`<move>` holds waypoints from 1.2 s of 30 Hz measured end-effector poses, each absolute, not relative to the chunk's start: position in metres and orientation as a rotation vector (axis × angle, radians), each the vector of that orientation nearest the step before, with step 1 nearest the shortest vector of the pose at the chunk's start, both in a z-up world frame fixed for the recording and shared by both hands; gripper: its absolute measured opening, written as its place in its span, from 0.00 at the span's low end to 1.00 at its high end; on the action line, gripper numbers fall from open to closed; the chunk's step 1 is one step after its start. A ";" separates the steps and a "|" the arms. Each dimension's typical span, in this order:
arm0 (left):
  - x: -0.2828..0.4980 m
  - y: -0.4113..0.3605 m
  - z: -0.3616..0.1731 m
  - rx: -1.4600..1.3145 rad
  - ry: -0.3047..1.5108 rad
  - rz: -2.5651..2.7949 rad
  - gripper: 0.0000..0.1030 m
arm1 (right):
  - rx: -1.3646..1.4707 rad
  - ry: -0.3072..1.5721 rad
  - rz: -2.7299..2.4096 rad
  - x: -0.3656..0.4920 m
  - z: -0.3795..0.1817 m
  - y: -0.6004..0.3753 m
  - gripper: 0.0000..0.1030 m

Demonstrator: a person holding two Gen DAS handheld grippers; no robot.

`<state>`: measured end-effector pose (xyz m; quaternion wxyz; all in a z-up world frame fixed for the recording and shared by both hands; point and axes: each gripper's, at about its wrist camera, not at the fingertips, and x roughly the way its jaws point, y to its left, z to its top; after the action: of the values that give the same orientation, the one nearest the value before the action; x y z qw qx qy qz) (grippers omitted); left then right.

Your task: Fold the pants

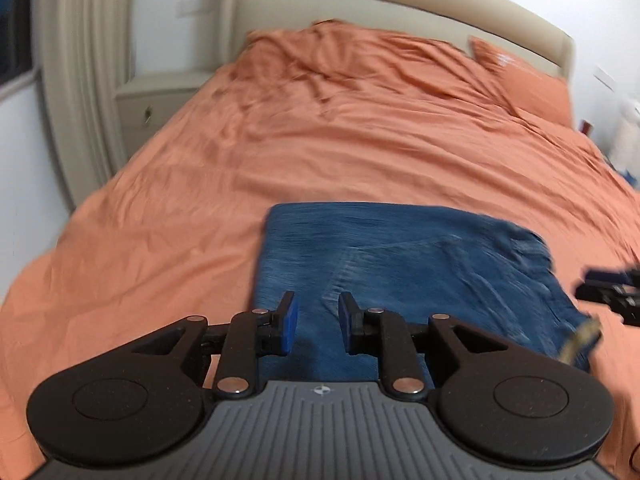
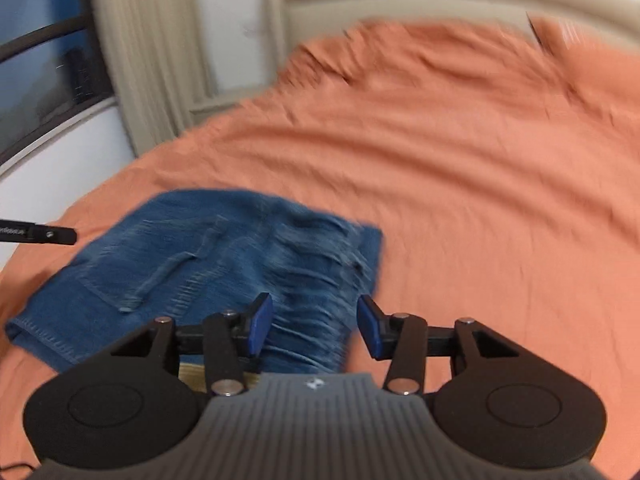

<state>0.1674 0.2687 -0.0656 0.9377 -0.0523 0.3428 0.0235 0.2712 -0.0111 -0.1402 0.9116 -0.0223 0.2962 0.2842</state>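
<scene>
The bed (image 1: 320,132) fills the room from where I stand, its orange sheet rumpled near the beige headboard (image 1: 400,4) and smoother toward the foot. On that smoother stretch the pants (image 1: 400,256), blue denim, lie in a compact folded block, squared along the far and left edges but looser at the right corner, where a bit of pale inner waistband (image 1: 576,344) turns up. Both hand-held tools hover over the near edge of the block. The left gripper (image 1: 318,326) has its blue pads a narrow gap apart with nothing pinched between them, only denim lying underneath. The right gripper (image 2: 316,330) stands wider, roughly half spread, also empty, over the right-hand side of the cloth. To my eye the fold is laid and this is the letting-go and tidying step. Doing it well probably means lifting the pads straight off so they do not drag the top layer, then pressing the loose right corner flat and nudging the edges into line, so the stack stays square.
</scene>
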 end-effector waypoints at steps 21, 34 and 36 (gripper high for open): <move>0.199 0.191 -0.126 -0.018 0.809 0.032 0.22 | -0.208 0.648 0.668 0.272 -0.187 0.069 0.40; 0.197 0.189 -0.119 -0.004 0.806 0.029 0.22 | -0.123 0.671 0.515 0.333 -0.171 0.033 0.03; 0.198 0.189 -0.119 -0.007 0.804 0.024 0.22 | -0.111 0.697 0.510 0.341 -0.180 0.032 0.01</move>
<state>0.1975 0.1894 -0.1188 0.9202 -0.0036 0.3912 0.0119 0.3412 0.0320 -0.1803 0.9068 -0.0536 0.3374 0.2470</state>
